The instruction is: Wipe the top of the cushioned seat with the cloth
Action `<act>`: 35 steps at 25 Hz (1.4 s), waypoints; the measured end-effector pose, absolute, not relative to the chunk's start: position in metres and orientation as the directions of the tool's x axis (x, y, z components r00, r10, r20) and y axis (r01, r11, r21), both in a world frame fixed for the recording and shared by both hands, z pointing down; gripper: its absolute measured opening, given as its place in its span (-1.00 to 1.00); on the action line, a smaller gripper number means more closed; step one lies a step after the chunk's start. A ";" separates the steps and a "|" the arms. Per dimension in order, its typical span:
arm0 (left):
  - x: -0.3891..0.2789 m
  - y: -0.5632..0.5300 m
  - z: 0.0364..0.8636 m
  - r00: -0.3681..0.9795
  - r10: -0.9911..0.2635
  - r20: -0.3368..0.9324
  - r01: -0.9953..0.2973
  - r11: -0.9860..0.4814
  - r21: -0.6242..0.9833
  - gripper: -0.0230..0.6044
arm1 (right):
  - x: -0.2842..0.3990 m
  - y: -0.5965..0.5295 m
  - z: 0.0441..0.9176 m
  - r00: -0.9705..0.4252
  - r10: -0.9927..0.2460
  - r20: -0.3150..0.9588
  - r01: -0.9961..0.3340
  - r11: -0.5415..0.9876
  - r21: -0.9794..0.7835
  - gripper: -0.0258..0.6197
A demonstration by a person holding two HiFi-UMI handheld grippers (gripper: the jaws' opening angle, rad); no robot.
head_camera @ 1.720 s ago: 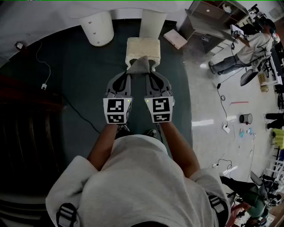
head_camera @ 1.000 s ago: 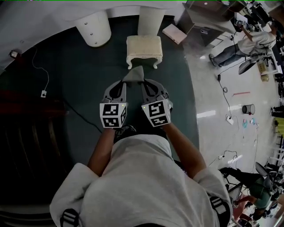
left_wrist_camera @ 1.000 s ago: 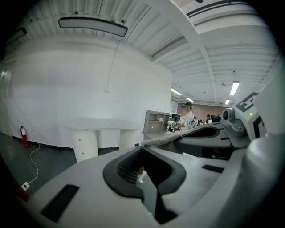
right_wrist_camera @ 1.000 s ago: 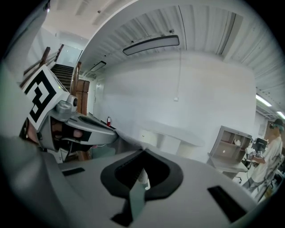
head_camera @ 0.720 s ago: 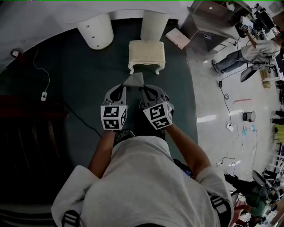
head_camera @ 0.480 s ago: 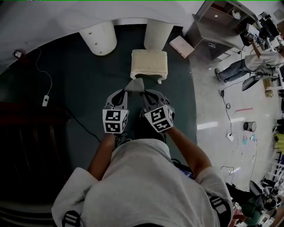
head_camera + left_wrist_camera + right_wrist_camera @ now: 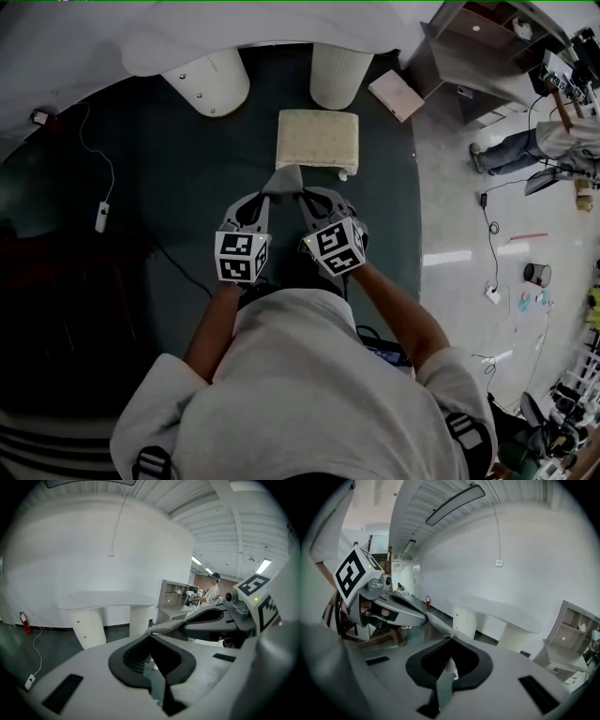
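Observation:
The cushioned seat (image 7: 319, 139), a cream footstool, stands on the dark carpet ahead of me. A grey cloth (image 7: 286, 179) hangs taut in the air between my two grippers, just short of the seat's near edge. My left gripper (image 7: 270, 192) is shut on the cloth's left corner and my right gripper (image 7: 302, 193) on its right corner. In the left gripper view the cloth (image 7: 169, 626) runs from my left gripper (image 7: 149, 635) across to the right one. In the right gripper view the cloth (image 7: 436, 620) leads from my right gripper (image 7: 451, 638) to the left one.
A white table stands behind the seat on two round pedestals (image 7: 208, 82) (image 7: 336, 73). A flat box (image 7: 396, 95) lies on the floor at the right, beside a dark shelf unit (image 7: 473, 58). A white cable with a plug (image 7: 101, 217) trails at the left. A person (image 7: 536, 145) stands far right.
Both grippers, still holding the cloth, have drawn back from the seat. The cloth overlapped the seat's front edge before; now it hangs just short of it.

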State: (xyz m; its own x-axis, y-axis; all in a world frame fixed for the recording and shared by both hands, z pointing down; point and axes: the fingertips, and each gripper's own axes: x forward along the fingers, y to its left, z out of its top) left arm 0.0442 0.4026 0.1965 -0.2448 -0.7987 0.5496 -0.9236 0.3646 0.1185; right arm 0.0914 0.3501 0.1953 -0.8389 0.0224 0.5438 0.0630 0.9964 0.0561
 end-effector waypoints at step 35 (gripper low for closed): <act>-0.178 0.238 0.386 -0.046 -0.691 0.722 -0.935 0.283 0.211 -0.87 | -0.100 0.204 0.382 -0.601 0.124 0.789 0.093 0.992 -0.084 -0.88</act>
State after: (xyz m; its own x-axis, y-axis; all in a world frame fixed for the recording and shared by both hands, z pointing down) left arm -0.1783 0.2377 0.3856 -0.0464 -0.6908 0.7215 -0.9354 0.2834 0.2112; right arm -0.1004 0.2038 0.3818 -0.6013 0.1235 0.7894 0.0932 0.9921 -0.0842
